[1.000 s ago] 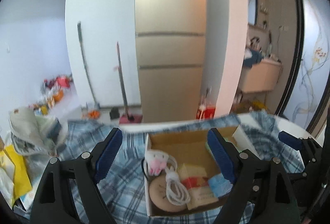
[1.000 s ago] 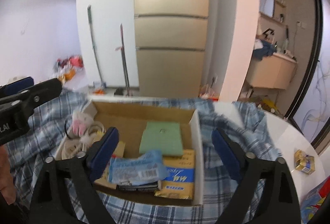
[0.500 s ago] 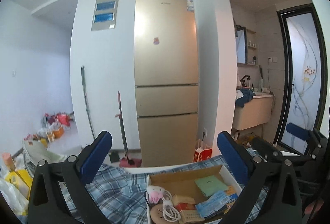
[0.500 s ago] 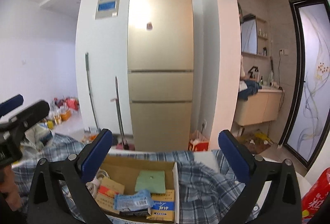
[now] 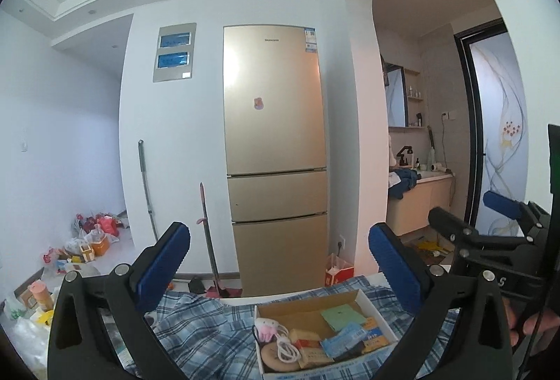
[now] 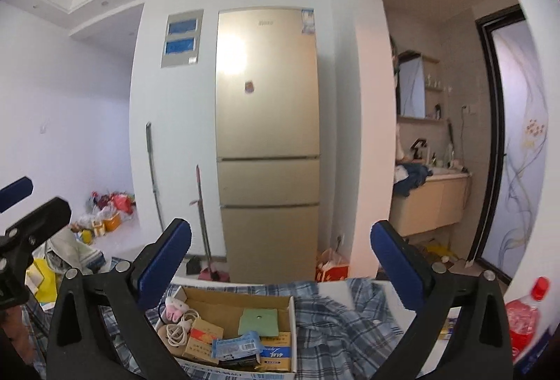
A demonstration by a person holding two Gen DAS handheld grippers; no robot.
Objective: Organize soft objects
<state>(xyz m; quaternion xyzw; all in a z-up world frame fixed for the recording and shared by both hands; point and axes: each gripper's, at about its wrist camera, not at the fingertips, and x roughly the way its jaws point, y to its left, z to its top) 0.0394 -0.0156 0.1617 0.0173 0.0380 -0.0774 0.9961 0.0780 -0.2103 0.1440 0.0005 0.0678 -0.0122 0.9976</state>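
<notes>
In the left wrist view, the left gripper (image 5: 278, 250) is wide open, and its jaws have just been opening with nothing between them. It points across the room at the tall gold fridge (image 5: 276, 152), high above the table. Down low sits the cardboard box (image 5: 383, 313), resting on the blue checked shirt (image 5: 203, 331). The box holds a small pink plush toy (image 5: 265, 327) at its left end, a white cable (image 5: 287, 350), a green pad (image 5: 341, 314) and a blue tissue pack (image 5: 344, 339). The right gripper (image 5: 465, 219) shows at the right edge, up in the air and away from the box.

In the right wrist view, the right gripper (image 6: 280, 250) is wide open too, and its jaws have also just been opening, with nothing in them. The cardboard box (image 6: 292, 331) is below it, packed with the pink plush toy (image 6: 173, 308), the white cable (image 6: 180, 327), the green pad (image 6: 258, 321) and the blue tissue pack (image 6: 236, 346). The blue checked shirt (image 6: 350, 317) lies crumpled on the table, under the box and to its right. A red bottle (image 6: 525, 317) stands at the far right.

It looks like the small soft things are already in the box. The shirt is not folded yet, so that seems to be the job that is left.
</notes>
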